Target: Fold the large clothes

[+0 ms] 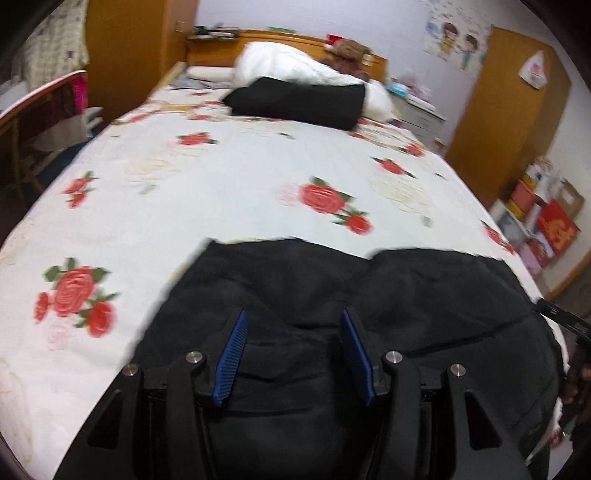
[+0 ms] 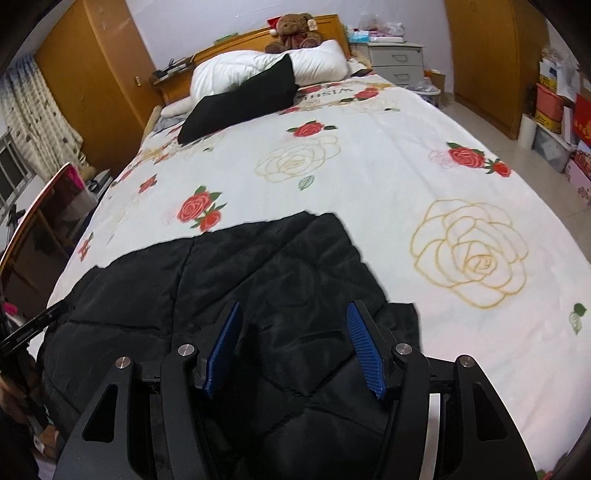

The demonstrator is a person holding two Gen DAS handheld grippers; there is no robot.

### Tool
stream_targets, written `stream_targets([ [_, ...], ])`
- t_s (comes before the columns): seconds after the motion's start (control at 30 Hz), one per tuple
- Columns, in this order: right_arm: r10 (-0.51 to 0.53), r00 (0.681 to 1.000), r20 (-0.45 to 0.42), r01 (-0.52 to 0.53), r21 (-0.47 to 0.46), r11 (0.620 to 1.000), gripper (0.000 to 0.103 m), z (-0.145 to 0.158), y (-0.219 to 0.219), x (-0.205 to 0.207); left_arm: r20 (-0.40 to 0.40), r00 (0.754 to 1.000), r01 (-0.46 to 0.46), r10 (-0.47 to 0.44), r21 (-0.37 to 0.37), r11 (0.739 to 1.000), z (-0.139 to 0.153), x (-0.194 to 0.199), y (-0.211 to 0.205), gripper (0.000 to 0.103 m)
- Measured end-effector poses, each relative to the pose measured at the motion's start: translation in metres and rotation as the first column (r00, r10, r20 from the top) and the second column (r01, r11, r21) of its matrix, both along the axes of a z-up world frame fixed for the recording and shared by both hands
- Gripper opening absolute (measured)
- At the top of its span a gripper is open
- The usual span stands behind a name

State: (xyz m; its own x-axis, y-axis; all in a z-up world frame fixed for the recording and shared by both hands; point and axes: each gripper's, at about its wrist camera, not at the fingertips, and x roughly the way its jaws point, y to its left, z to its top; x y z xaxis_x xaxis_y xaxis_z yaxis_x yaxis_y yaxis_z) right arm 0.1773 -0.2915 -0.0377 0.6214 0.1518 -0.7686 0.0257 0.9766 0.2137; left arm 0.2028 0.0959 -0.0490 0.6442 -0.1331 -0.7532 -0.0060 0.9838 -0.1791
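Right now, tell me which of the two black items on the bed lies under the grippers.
The quilted black jacket at the foot; the other black bundle leans against the white duvet.

a home bedroom: rose-print bed [image 2: 369, 155], teddy bear [image 2: 295, 31] at the headboard, wooden wardrobes [image 2: 480, 55].

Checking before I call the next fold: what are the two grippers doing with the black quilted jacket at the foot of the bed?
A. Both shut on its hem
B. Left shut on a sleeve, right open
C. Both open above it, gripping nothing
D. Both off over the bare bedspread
C: the left gripper and right gripper each show blue pads spread wide, with the black jacket lying beneath them on the floral bedspread, not pinched.
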Motion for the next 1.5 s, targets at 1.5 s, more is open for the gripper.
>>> stream_targets([
  [1.5, 0.153, 0.98, 0.13, -0.135, -0.135, 0.982, 0.063, 0.069, 0.093, -0.207, 0.048, 0.995, 0.085, -0.087, 0.054, 0.995, 0.066, -0.216, -0.075, 0.071],
])
